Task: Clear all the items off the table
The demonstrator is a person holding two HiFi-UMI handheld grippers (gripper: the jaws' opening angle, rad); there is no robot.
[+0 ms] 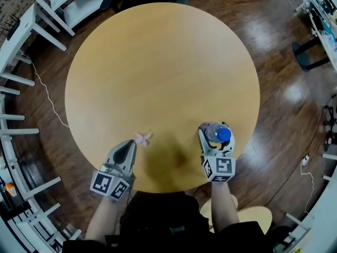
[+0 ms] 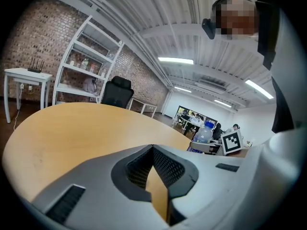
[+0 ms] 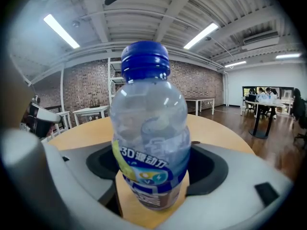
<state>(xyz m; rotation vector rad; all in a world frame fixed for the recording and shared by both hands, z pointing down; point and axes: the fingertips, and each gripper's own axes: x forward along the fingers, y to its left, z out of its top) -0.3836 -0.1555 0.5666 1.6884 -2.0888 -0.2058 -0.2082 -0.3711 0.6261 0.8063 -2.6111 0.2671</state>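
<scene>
Grey jaws of the right gripper (image 1: 216, 133) stood wide apart on either side of a clear plastic bottle (image 3: 151, 128). A little bare wood showed beside the bottle's base, so the pads did not seem to press on it. The bottle stood upright on the table (image 1: 158, 62), close to the near edge and right of the middle. It had a blue cap, and a blue and yellow label ran round its lower half. Its clear wall looked dented above the label.

Over to the left, the left gripper (image 1: 130, 144) lay low over the same near edge, well apart from the right one. Its two jaws met at the tips, and only tabletop showed through the hollow behind them, so it held nothing. Just beyond those tips, a small pink scrap (image 1: 142, 137) lay on the wood. It was too small to tell what it was, and whether the tips touched it could not be told.

The person's forearms (image 1: 108, 215) reached in from the bottom of the head view, one to each gripper. The table was round, of pale wood. A black chair (image 2: 116, 92) stood at its far side. Dark, glossy floorboards (image 1: 284, 99) spread all round, with white shelf racks (image 1: 16, 88) along the left. A round pale wooden seat (image 1: 258, 215) was low at the person's right.
</scene>
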